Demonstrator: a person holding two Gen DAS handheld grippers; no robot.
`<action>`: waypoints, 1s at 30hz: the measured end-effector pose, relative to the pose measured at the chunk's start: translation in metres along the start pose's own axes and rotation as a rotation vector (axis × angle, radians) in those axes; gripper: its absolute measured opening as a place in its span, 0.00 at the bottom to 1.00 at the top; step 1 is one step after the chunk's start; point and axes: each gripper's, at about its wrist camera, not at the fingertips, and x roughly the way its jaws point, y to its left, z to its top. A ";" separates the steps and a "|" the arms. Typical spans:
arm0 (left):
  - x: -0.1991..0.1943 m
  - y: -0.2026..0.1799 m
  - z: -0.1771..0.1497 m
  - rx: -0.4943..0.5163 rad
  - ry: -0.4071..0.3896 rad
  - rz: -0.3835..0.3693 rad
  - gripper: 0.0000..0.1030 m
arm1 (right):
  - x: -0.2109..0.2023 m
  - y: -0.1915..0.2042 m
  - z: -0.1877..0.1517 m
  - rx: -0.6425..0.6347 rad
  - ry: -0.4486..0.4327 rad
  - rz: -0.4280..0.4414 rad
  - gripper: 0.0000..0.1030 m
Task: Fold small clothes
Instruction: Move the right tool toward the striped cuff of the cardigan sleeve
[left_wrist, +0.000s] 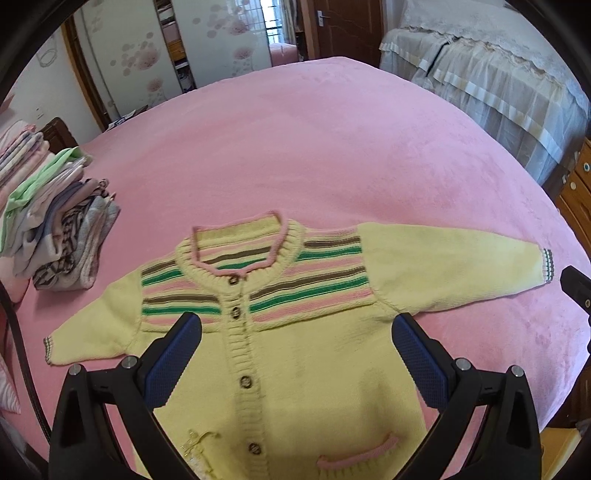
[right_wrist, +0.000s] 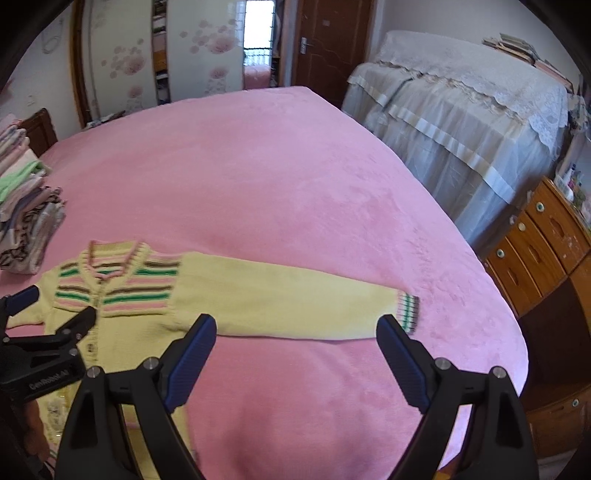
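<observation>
Small yellow knitted cardigan (left_wrist: 295, 350) with pink, green and brown chest stripes lies flat, face up and buttoned, on the pink plush bed cover (left_wrist: 314, 147). Both sleeves are spread out to the sides.

Left claw (left_wrist: 297, 332): jaws wide apart, holding nothing, hovering over the cardigan's chest, one blue-padded finger to each side of the button band.

Right claw (right_wrist: 295, 328): jaws wide apart, empty, above the bed cover just short of the cardigan's outstretched sleeve (right_wrist: 288, 299); striped cuff (right_wrist: 408, 312) sits close to one fingertip.

Beyond the cardigan's other sleeve: stack of folded small clothes (left_wrist: 55, 221), apart from the cardigan. Past the bed edge on the cuff side: grey lace-covered furniture (right_wrist: 461, 110) and a brown wooden drawer cabinet (right_wrist: 535, 251). Nothing lies on the cardigan.
</observation>
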 end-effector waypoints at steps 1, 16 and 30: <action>0.006 -0.007 0.001 0.010 0.001 0.000 0.99 | 0.005 -0.006 -0.001 0.003 0.007 -0.012 0.86; 0.063 -0.070 0.000 0.052 0.038 0.013 0.99 | 0.097 -0.115 -0.039 0.265 0.208 0.065 0.75; 0.066 -0.054 -0.016 -0.004 0.080 0.051 0.99 | 0.157 -0.125 -0.036 0.409 0.219 0.240 0.62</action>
